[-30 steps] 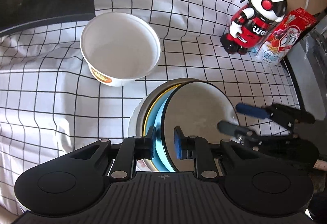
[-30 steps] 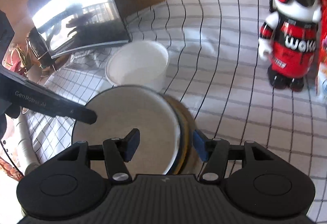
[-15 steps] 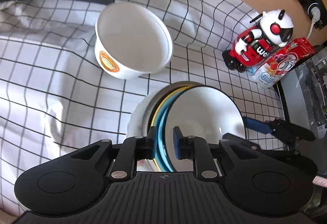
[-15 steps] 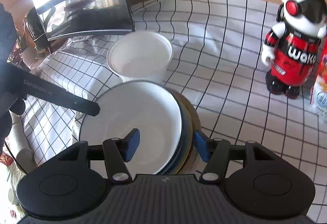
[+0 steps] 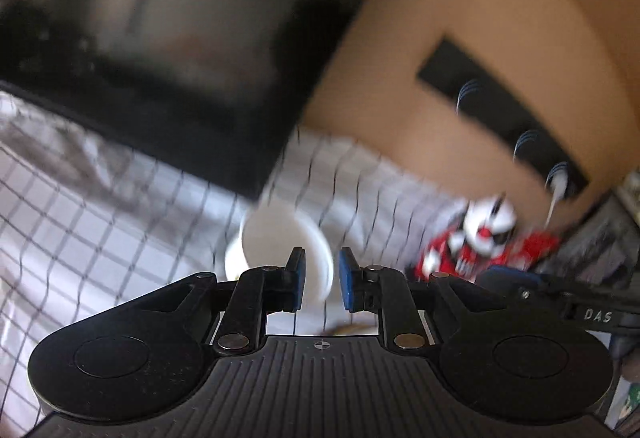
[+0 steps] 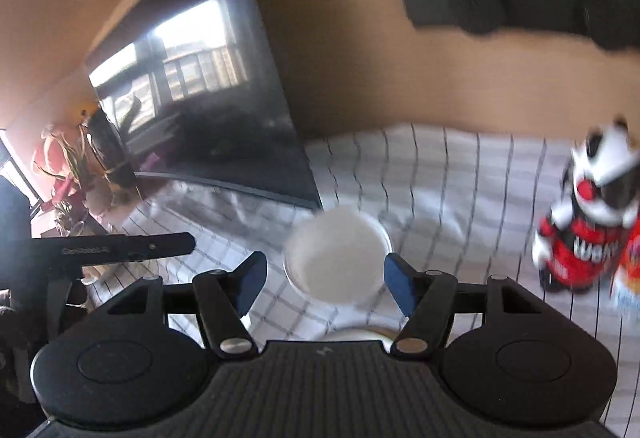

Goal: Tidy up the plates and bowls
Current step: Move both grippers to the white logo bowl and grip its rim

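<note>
A white paper bowl (image 6: 338, 256) stands on the checked cloth; it also shows, blurred, in the left wrist view (image 5: 280, 242). My left gripper (image 5: 322, 282) has a narrow gap between its blue pads and holds nothing. My right gripper (image 6: 325, 280) is wide open and empty, raised above the bowl. Only a sliver of the plate stack's rim (image 6: 356, 334) shows under the right gripper, and a scrap in the left wrist view (image 5: 348, 328). The left gripper's finger (image 6: 132, 244) shows at the left of the right wrist view.
A dark monitor (image 6: 200, 98) stands at the back left on the checked cloth (image 6: 460, 178). A red and white toy robot (image 6: 592, 222) and a red snack packet (image 6: 634, 250) stand at the right. A black socket strip (image 6: 520, 2) is on the wall.
Both grippers have lifted and tilted up, away from the plate stack. The left gripper has let go of the plate rim. The stack has dropped almost out of view.
</note>
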